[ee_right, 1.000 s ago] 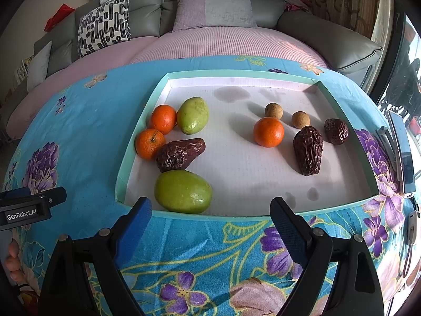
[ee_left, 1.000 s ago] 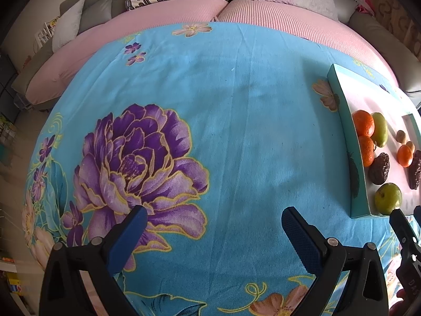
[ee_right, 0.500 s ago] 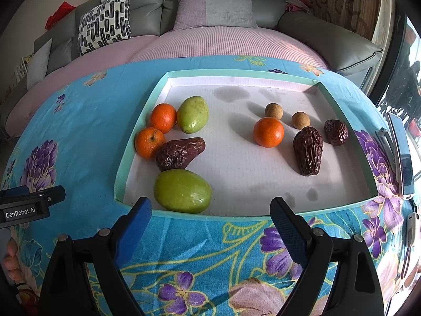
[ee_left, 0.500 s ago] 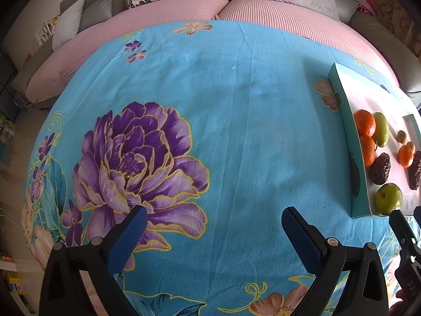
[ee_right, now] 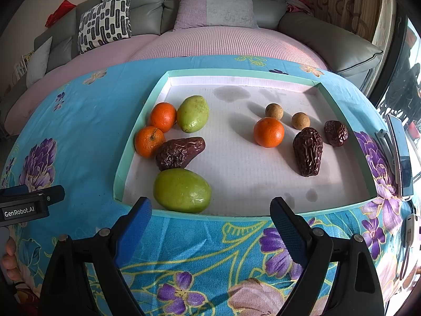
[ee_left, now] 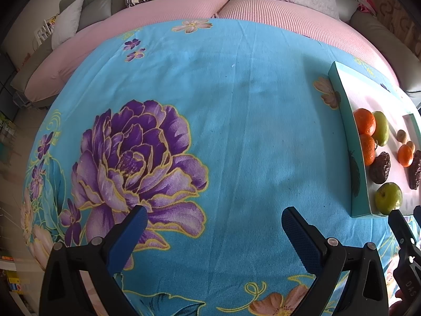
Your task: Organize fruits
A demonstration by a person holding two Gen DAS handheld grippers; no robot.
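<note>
A shallow teal-rimmed tray (ee_right: 236, 74) with a white floor holds the fruit. At its left lie two oranges (ee_right: 163, 116), two green mangoes (ee_right: 182, 190) and a dark wrinkled date (ee_right: 179, 152). At its right sit a third orange (ee_right: 268, 132), two small tan balls (ee_right: 274, 111) and two more dates (ee_right: 307, 150). My right gripper (ee_right: 211, 217) is open and empty, just short of the tray's near rim. My left gripper (ee_left: 214, 223) is open and empty over bare cloth, with the tray (ee_left: 342, 100) far to its right.
A blue floral cloth (ee_left: 223, 105) covers the round table. A pink-covered sofa (ee_right: 226, 42) with cushions curves behind it. A phone (ee_right: 401, 155) lies at the table's right edge. The left gripper's body (ee_right: 26, 202) and a hand's fingers (ee_right: 10, 258) show at the right wrist view's left edge.
Both views have crept very slightly; the tray and fruit sit almost where they were. Both grippers stay open and empty.
</note>
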